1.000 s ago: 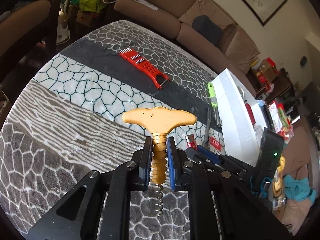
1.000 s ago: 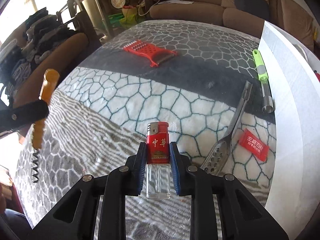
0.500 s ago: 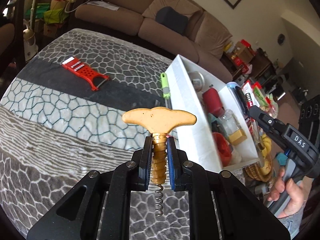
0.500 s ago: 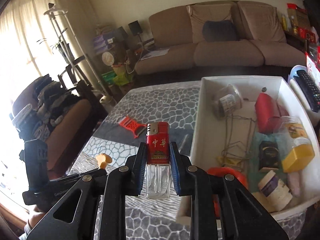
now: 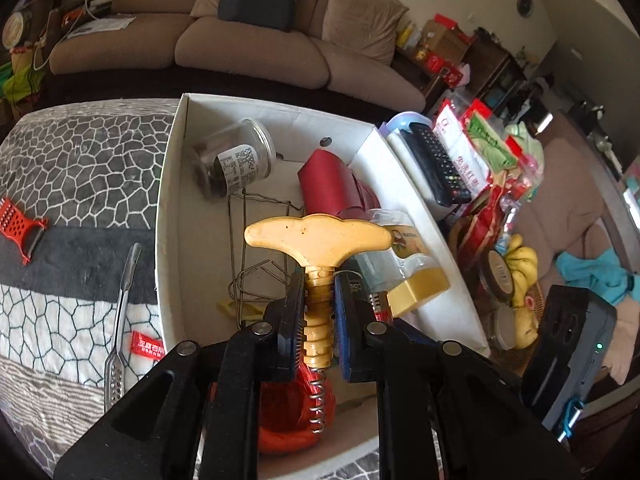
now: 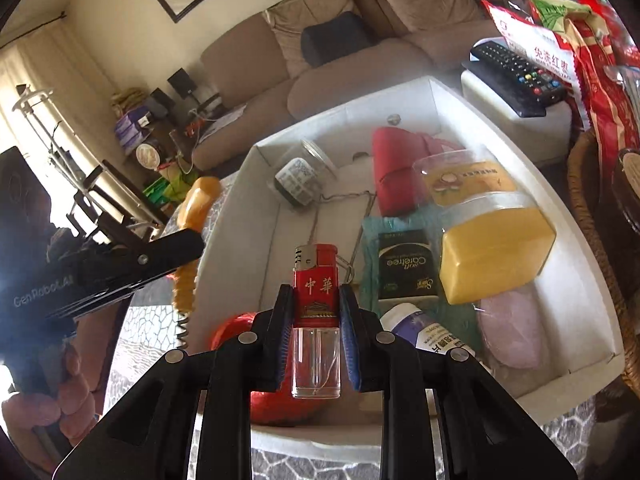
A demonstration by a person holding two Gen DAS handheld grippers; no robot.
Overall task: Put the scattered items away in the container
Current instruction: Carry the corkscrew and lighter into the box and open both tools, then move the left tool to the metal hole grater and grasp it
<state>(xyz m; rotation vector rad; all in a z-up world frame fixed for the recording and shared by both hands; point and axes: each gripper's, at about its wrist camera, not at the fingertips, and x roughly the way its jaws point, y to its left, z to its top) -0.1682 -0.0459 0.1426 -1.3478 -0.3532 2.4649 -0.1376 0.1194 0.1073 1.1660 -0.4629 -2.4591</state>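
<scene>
My left gripper [image 5: 318, 308] is shut on a corkscrew [image 5: 318, 236] with a tan T-handle, held over the near end of the white box [image 5: 168, 184]. Its metal spiral hangs above a red ball of twine [image 5: 284, 412]. My right gripper [image 6: 316, 312] is shut on a red and clear lighter [image 6: 316, 284], also above the box [image 6: 584, 280]. The left gripper with the corkscrew [image 6: 196, 208] shows at the left of the right wrist view. On the cloth left of the box lie a metal slotted tool [image 5: 120, 320], a red packet [image 5: 147, 345] and a red grater [image 5: 18, 224].
The box holds a jar [image 5: 236, 160], a red pouch [image 5: 332, 184], wire [image 5: 244, 248], a yellow-lidded tub [image 6: 492, 248] and a black packet [image 6: 404, 264]. A remote [image 5: 436, 164], snack bags and bananas [image 5: 520, 280] lie right of it. A sofa stands behind.
Both grippers have swung from the patterned cloth to above the white box, still holding the corkscrew and the lighter.
</scene>
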